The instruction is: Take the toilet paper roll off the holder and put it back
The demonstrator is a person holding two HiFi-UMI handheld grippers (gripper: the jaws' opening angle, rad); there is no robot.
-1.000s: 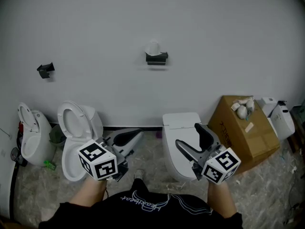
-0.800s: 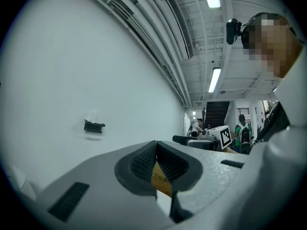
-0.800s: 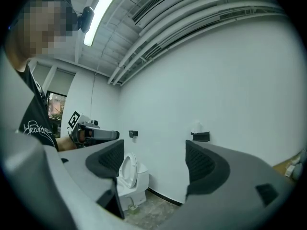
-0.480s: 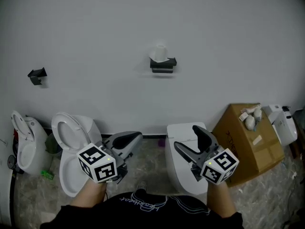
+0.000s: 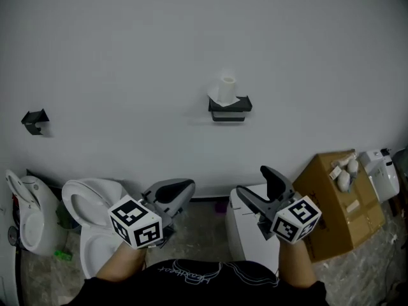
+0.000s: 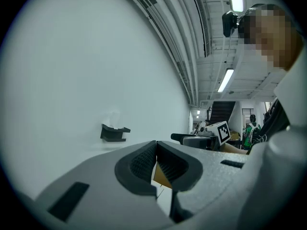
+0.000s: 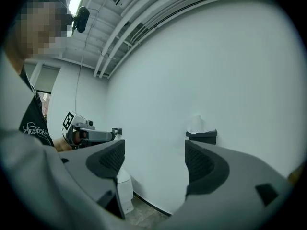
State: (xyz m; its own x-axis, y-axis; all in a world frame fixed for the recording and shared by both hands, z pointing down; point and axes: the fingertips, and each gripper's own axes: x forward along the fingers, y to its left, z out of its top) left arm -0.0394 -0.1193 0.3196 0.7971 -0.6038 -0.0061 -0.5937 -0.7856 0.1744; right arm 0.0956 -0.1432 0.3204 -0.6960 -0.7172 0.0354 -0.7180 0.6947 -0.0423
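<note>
A white toilet paper roll stands upright on a black wall holder fixed to the white wall. The same roll and holder show small in the right gripper view, and the holder shows in the left gripper view. My left gripper is shut with nothing in it, low and left of the holder. My right gripper is open and empty, below the holder. Both are well short of the wall.
Two toilets stand at the lower left, one with its seat up and another at the edge. A white toilet tank sits under my right gripper. A cardboard box is at the right. A second black bracket hangs on the wall at left.
The view has tilted upward, so the roll and holder sit lower and further right in frame. Both grippers rose a little and kept their states.
</note>
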